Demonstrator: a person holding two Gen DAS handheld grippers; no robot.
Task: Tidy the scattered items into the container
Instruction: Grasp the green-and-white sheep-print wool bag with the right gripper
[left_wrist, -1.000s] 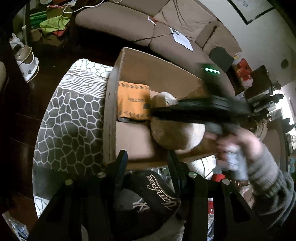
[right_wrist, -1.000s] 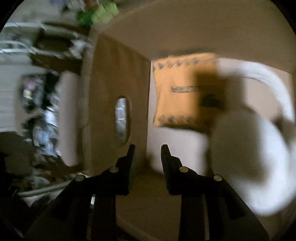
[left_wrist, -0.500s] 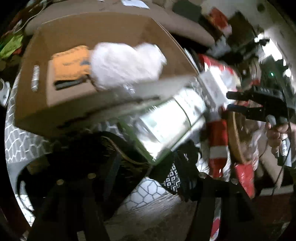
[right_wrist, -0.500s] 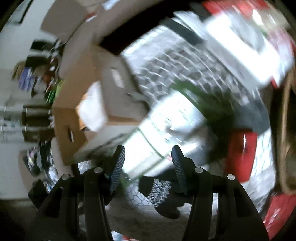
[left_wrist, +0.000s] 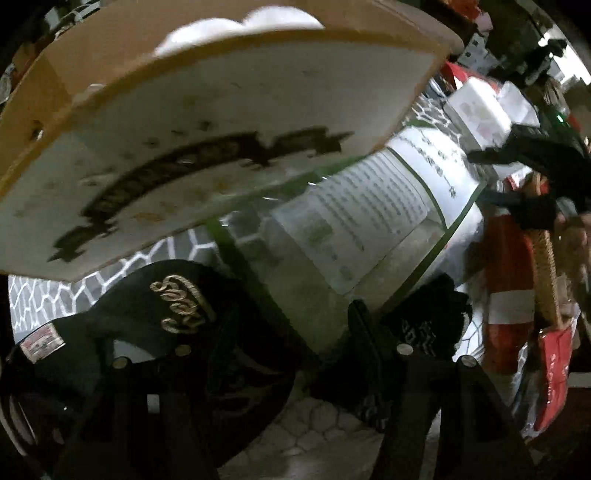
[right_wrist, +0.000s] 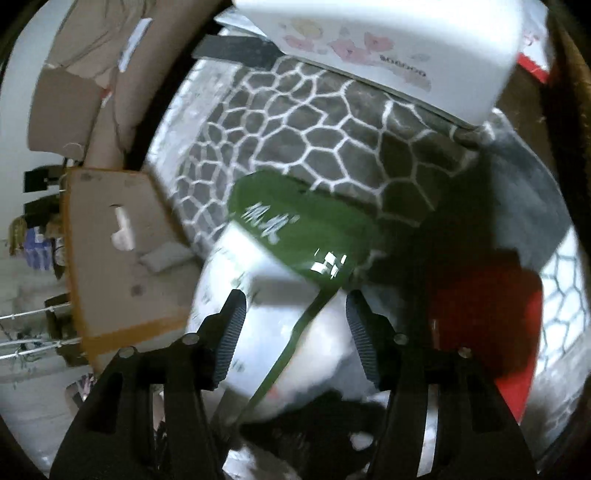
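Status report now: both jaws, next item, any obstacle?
Left gripper and right gripper open, empty. Green-and-white plastic packet under right jaws. Black embroidered cap beside it.

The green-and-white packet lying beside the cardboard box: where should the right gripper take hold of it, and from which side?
Grip across the narrow width of the green-and-white packet, near its green end, coming down from above. It lies flat on the patterned cloth, long and slim, so probably only its short span fits between the fingers. The right gripper already hangs open over it, the cardboard box off to one side.

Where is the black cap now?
In the left wrist view the black cap lies low on the left, on the patterned cloth, under the cardboard box.
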